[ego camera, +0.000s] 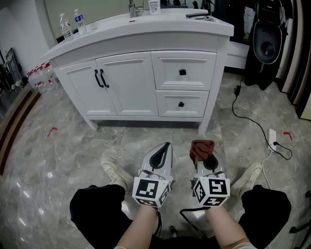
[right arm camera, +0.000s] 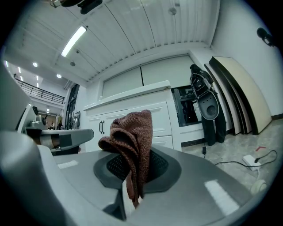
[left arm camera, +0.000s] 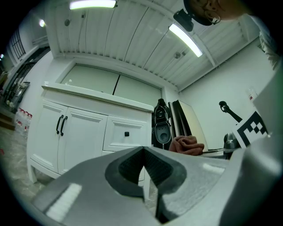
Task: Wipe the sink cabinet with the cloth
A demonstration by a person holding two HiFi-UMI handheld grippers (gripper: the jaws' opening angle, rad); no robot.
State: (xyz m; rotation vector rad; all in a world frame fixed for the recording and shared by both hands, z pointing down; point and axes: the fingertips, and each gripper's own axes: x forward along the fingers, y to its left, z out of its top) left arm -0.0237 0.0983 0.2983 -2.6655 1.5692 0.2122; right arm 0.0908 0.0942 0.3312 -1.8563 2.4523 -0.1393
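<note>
No readable text. Labels on the bottles (ego camera: 66,26) atop the cabinet (ego camera: 126,85) are too small to read; same for the box (ego camera: 154,6) by the tap (ego camera: 132,7).

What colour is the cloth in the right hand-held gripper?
Reddish-brown, a knitted-looking cloth clamped in the right hand-held gripper; clearest in the right gripper view.

Open floor (ego camera: 146,138) before sink cabinet (ego camera: 127,85)
</note>
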